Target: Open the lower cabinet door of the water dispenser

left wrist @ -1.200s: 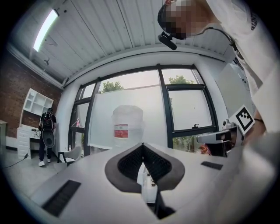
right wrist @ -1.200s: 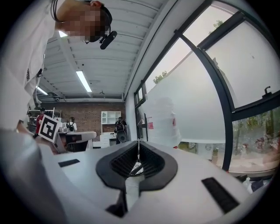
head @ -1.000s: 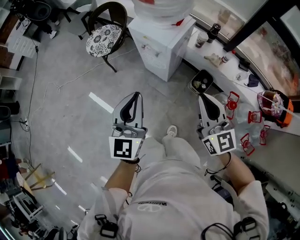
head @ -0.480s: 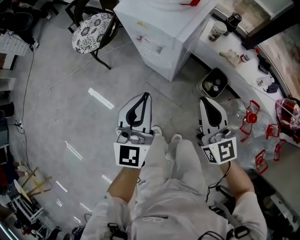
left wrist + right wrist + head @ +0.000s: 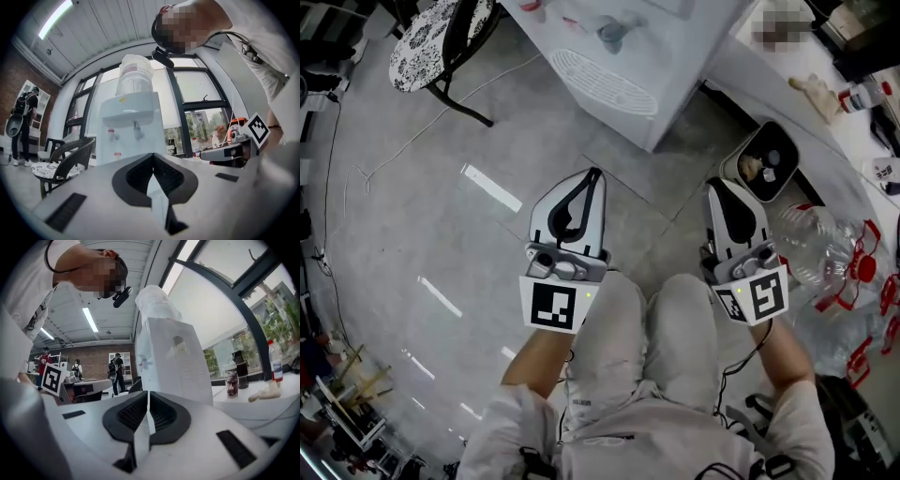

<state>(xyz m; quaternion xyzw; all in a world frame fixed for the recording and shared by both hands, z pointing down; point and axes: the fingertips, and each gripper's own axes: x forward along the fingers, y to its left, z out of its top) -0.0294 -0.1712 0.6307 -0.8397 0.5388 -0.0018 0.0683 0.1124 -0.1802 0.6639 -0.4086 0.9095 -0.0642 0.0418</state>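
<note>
I hold both grippers out level above my knees, side by side and well apart. My left gripper (image 5: 594, 172) sits left of centre in the head view. Its jaws are pressed together with nothing between them, which the left gripper view (image 5: 152, 158) shows plainly. My right gripper (image 5: 718, 182) sits right of centre, and its jaws are likewise closed and empty in the right gripper view (image 5: 148, 397).

The water dispenser (image 5: 628, 42) stands at the top centre of the head view, ahead of both grippers and touching neither. From above I see only its top and the ribbed drip tray (image 5: 605, 82); the lower cabinet door lies out of sight beneath it. In the left gripper view the dispenser (image 5: 133, 124) rises at centre with its big bottle (image 5: 136, 75) on top, and my own gripper body covers most of its lower front.

A patterned chair (image 5: 431, 33) stands at upper left. A small bin (image 5: 766, 161) sits on the floor to the dispenser's right, against the white table (image 5: 748, 77). A clear plastic bottle (image 5: 811, 246) lies beside my right gripper.
</note>
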